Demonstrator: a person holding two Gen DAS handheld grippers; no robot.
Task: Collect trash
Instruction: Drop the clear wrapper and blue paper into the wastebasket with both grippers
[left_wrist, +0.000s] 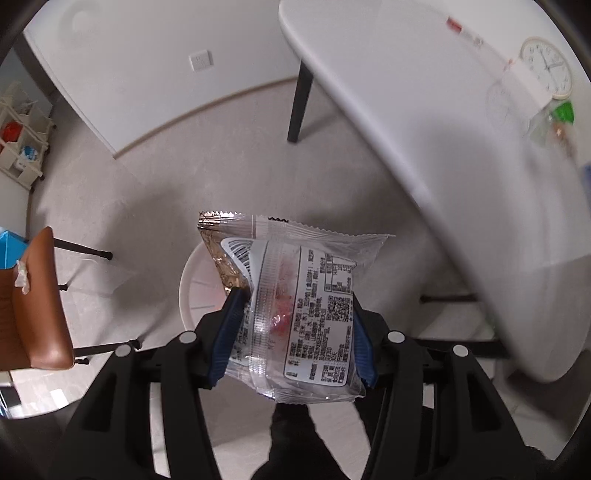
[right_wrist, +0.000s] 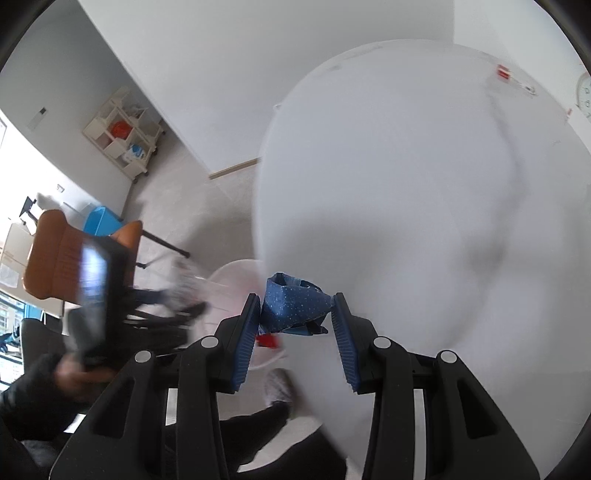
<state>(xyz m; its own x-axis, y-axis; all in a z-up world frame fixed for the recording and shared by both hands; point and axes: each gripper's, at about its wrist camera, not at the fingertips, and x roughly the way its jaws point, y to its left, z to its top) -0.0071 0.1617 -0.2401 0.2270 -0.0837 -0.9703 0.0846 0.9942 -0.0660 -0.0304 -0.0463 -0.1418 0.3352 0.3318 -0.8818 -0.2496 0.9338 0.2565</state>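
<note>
Pinching a clear snack wrapper (left_wrist: 295, 314) between its blue pads (left_wrist: 231, 332), the left hand-held gripper (left_wrist: 293, 332) fills the lower middle of the left wrist view, pointing steeply down. The wrapper, printed with a white label and barcode, stands up from the fingers and hangs over a round white bin (left_wrist: 195, 291) on the floor just behind it. A white surface (left_wrist: 424, 122) sweeps across the upper right of that frame, with a clock (left_wrist: 546, 68) near its far edge and a brown chair (left_wrist: 40, 306) at the left edge.

In the right wrist view, the right hand-held gripper (right_wrist: 295, 325) pinches a crumpled blue dotted wrapper (right_wrist: 293, 308) at the frame's centre, both pads touching its sides. The white bin (right_wrist: 236, 280) shows left of it, partly hidden, and the blurred surface (right_wrist: 424, 206) fills the right half. A person's shoe (right_wrist: 279, 386) shows below, and the blurred left hand (right_wrist: 79, 374) at lower left.
</note>
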